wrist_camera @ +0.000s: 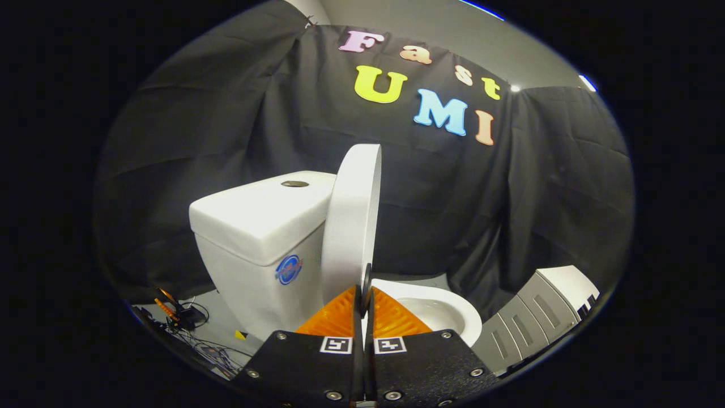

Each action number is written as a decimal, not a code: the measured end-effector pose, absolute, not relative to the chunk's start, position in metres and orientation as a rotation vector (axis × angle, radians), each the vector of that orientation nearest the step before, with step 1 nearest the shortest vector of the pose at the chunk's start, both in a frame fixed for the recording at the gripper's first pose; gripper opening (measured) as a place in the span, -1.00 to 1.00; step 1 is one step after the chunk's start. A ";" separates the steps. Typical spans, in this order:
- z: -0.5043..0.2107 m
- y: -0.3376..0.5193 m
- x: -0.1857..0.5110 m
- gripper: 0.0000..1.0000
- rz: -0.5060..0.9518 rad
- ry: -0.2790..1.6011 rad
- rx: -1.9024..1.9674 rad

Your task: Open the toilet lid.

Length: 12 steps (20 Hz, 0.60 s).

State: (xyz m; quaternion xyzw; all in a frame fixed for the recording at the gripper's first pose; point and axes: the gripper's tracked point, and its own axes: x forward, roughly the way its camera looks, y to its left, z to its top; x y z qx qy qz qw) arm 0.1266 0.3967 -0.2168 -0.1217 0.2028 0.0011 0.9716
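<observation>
1. Gripper (365, 294): fingers nearly together, only a thin slit between them; the lower edge of the toilet lid sits in that slit, both fingers pressed on it from either side.
2. Toilet lid (350, 226): white, raised to about upright, seen nearly edge-on, rising straight up from the fingertips. Its top stands above the tank top. Its back side is close against the tank front; touching or not, cannot tell.
3. Tank (255, 226): white ceramic, left of the lid and beyond the fingers, squared lid on top.
4. Flush button (295, 183): round, metallic, on top of the tank near its far edge.
5. Sticker (288, 270): round, blue, on the tank's side face, low down near the lid.
6. Toilet bowl (447, 309): white rim and inner basin exposed, just ahead and to the right of the fingers, below the raised lid.
7. Cables (192, 334): dark tangle on the floor left of the toilet base, with a small black box and orange-handled bits; details too small to tell.
8. Grey cabinet (532, 323): ribbed grey-and-white unit, right of the bowl, set against the black cloth wall (226, 113).
9. Floor (221, 317): pale grey, around the toilet base.
</observation>
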 end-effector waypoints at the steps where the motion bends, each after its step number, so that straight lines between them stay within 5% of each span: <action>1: -0.218 0.403 0.127 -1.00 0.014 0.406 -0.247; 12: -0.218 0.411 0.129 -1.00 0.013 0.386 -0.277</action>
